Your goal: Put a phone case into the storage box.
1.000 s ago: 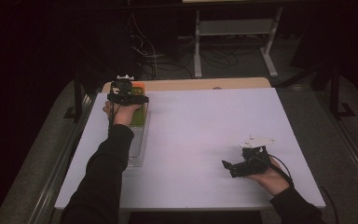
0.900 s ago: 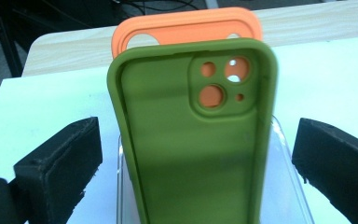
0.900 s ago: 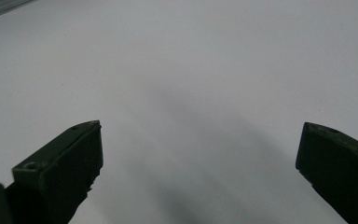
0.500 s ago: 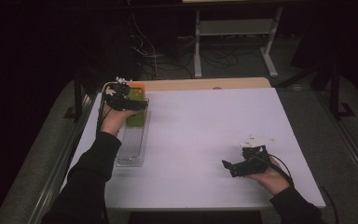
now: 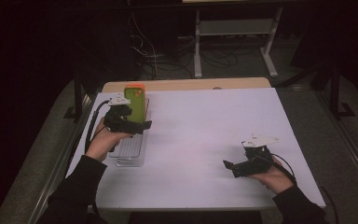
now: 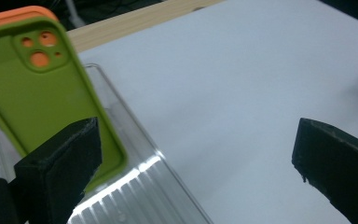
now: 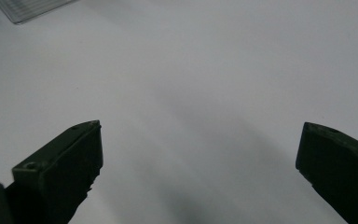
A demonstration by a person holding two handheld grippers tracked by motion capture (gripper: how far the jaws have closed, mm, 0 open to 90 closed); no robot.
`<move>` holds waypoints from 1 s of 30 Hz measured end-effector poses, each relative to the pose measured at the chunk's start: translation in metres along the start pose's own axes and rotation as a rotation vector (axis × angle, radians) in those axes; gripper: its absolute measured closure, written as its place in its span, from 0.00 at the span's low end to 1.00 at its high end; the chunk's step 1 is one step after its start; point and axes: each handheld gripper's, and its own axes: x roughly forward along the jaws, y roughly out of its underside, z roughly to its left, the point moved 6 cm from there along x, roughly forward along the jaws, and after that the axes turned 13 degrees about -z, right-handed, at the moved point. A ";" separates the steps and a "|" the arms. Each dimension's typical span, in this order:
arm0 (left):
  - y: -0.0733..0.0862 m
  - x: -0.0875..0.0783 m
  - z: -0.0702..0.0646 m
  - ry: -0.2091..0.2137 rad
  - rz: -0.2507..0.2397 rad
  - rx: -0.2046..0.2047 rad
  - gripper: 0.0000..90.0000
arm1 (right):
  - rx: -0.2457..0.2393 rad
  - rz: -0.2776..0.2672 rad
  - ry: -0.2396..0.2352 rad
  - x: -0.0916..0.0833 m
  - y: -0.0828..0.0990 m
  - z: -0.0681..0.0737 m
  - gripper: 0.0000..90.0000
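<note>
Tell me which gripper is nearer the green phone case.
Left. The left gripper is right beside the green phone case, jaws open; the right gripper rests far across the table.

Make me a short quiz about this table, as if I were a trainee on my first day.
1. True or false: the left hand-held gripper is clamped on the green phone case.
2. What stands right behind the green phone case? A: an orange phone case. B: a mug. C: a book.
3. Short answer: what does the green phone case stand in?

Key
1. False; its jaws are wide apart, with the case off to one side.
2. A.
3. The clear tray, on the left side of the white table.
</note>
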 end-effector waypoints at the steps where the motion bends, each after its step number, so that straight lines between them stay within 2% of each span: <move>1: 0.002 -0.002 -0.003 0.009 -0.010 0.013 0.01 | -0.005 0.002 -0.007 -0.001 0.000 0.000 0.00; 3: 0.008 -0.007 -0.010 0.029 -0.021 0.009 0.01 | 0.001 0.006 -0.016 -0.001 -0.001 0.001 0.00; 4: 0.010 -0.008 -0.011 0.039 -0.017 0.024 0.01 | -0.010 0.002 -0.017 -0.002 -0.001 0.000 0.00; 6: 0.017 -0.012 -0.017 0.060 -0.021 0.018 0.01 | -0.001 0.006 -0.024 -0.003 -0.001 0.000 0.00; 7: 0.019 -0.014 -0.018 0.069 -0.021 0.029 0.01 | -0.002 -0.001 -0.027 -0.004 -0.002 0.000 0.00; 12: 0.029 -0.023 -0.027 0.112 -0.038 0.026 0.01 | -0.008 -0.015 -0.047 -0.008 -0.003 0.000 0.00; 20: 0.046 -0.034 -0.038 0.163 -0.064 0.042 0.01 | 0.008 -0.057 -0.047 -0.017 -0.008 0.000 0.00; 23: 0.052 -0.036 -0.040 0.178 -0.064 0.055 0.01 | 0.012 -0.062 -0.045 -0.019 -0.010 0.000 0.00; 24: 0.053 -0.037 -0.041 0.176 -0.059 0.048 0.01 | 0.010 -0.064 -0.044 -0.019 -0.010 0.000 0.00; 30: 0.061 -0.039 -0.042 0.181 -0.046 0.070 0.01 | 0.006 -0.068 -0.055 -0.019 -0.010 0.002 0.00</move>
